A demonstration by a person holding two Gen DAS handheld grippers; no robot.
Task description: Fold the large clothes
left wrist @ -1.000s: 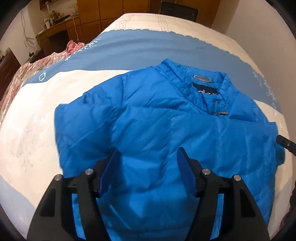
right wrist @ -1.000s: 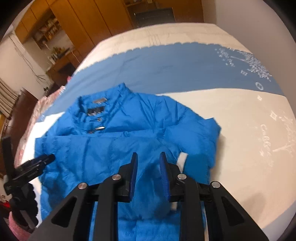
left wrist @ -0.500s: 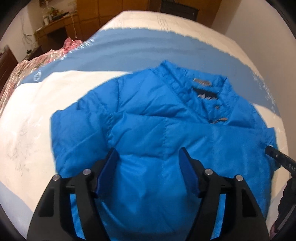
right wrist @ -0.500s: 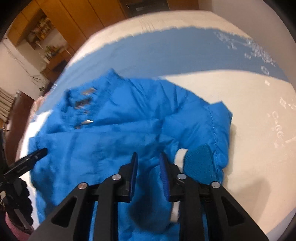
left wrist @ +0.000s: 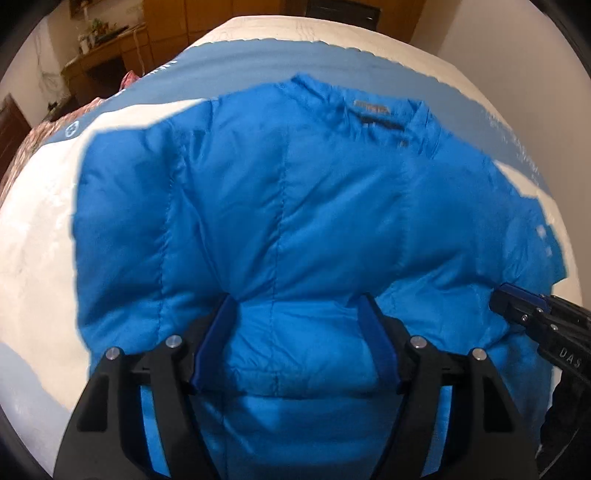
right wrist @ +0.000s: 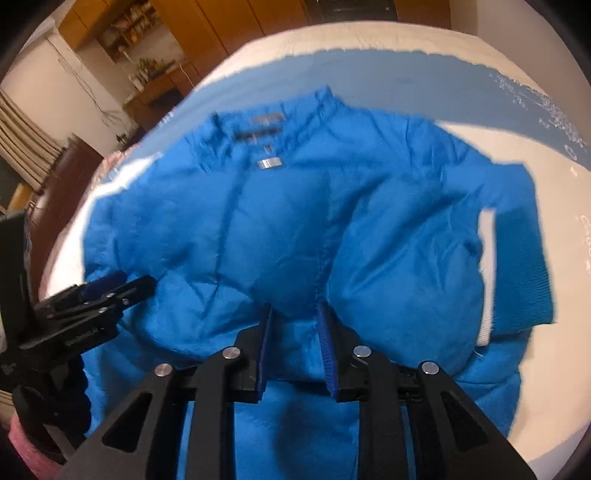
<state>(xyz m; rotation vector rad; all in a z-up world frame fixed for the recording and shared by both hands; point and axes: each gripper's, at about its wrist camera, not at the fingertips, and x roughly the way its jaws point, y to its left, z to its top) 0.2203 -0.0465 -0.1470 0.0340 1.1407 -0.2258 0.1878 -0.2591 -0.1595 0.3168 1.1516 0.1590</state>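
Note:
A bright blue puffer jacket (left wrist: 295, 206) lies on the bed, collar at the far end; it also shows in the right wrist view (right wrist: 295, 229). Its lower part is lifted and bunched up toward the collar. My left gripper (left wrist: 295, 325) has its jaws wide apart with a thick fold of jacket bulging between them. My right gripper (right wrist: 295, 325) has its jaws narrowly apart, clamped on a fold of the jacket along a seam. A ribbed cuff (right wrist: 521, 266) lies at the right. Each gripper shows in the other's view, the right one (left wrist: 532, 321) and the left one (right wrist: 96, 295).
The bed has a white and blue cover (left wrist: 37, 236). Wooden cabinets (right wrist: 229, 29) and a desk (left wrist: 99, 59) stand beyond the bed's far left. A pink patterned cloth (left wrist: 48, 125) lies at the left edge. A wall (left wrist: 517, 33) runs along the right.
Both grippers have moved forward toward the collar, carrying the jacket's lower part up. The collar and zip are now partly covered. The right jaws have opened slightly around thicker fabric.

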